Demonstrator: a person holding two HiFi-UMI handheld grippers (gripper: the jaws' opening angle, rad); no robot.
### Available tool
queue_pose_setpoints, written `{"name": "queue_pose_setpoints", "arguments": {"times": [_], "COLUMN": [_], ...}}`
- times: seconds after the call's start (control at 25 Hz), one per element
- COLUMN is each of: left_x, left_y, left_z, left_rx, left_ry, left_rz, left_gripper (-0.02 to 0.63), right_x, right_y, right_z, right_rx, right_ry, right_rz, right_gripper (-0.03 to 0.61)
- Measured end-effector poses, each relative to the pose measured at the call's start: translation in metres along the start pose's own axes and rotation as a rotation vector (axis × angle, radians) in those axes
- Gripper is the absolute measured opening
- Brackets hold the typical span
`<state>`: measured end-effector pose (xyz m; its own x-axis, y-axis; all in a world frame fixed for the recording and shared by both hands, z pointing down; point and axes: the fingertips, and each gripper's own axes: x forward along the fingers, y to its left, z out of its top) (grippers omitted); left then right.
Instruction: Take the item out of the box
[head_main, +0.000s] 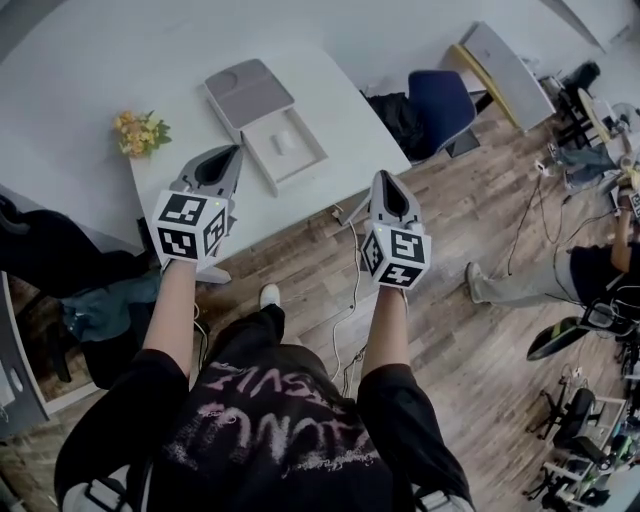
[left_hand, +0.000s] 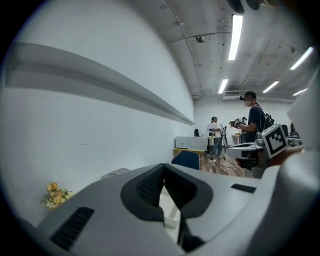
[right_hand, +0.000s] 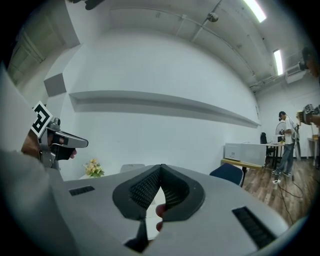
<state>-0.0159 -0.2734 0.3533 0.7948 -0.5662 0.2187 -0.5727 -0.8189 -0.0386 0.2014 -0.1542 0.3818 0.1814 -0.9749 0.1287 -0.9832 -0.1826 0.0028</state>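
Observation:
An open white box (head_main: 262, 166) lies on the white table (head_main: 340, 90), with a small white item (head_main: 283, 143) resting in its tray. Its grey lid (head_main: 247, 92) sits just behind it. My left gripper (head_main: 236, 150) hovers at the table's near edge, left of the box, its jaws shut and empty (left_hand: 164, 166). My right gripper (head_main: 384, 176) hangs past the table's near right corner, over the floor, apart from the box. Its jaws meet at the tips with nothing between them (right_hand: 161, 167).
A bunch of yellow flowers (head_main: 140, 132) stands at the table's left side. A blue chair (head_main: 440, 105) is beyond the table's right corner. Cables trail on the wooden floor (head_main: 480, 330). Other people stand at benches farther off (left_hand: 250, 120).

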Motion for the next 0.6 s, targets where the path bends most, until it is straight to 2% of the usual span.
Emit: {"name": "queue_pose_setpoints", "arguments": {"times": [0.32, 0.6], "left_x": [0.047, 0.07], "left_y": [0.04, 0.059], "left_z": [0.0, -0.003], "left_rx": [-0.016, -0.031], "left_ry": [0.015, 0.022], "left_rz": [-0.018, -0.042], "left_gripper": [0.003, 0.003], "right_x": [0.063, 0.088], "right_y": [0.006, 0.005], "right_z": [0.005, 0.004], "right_rx": [-0.002, 0.003], "right_ry": [0.017, 0.035], "right_rz": [0.007, -0.008], "right_gripper": [0.009, 0.009]}}
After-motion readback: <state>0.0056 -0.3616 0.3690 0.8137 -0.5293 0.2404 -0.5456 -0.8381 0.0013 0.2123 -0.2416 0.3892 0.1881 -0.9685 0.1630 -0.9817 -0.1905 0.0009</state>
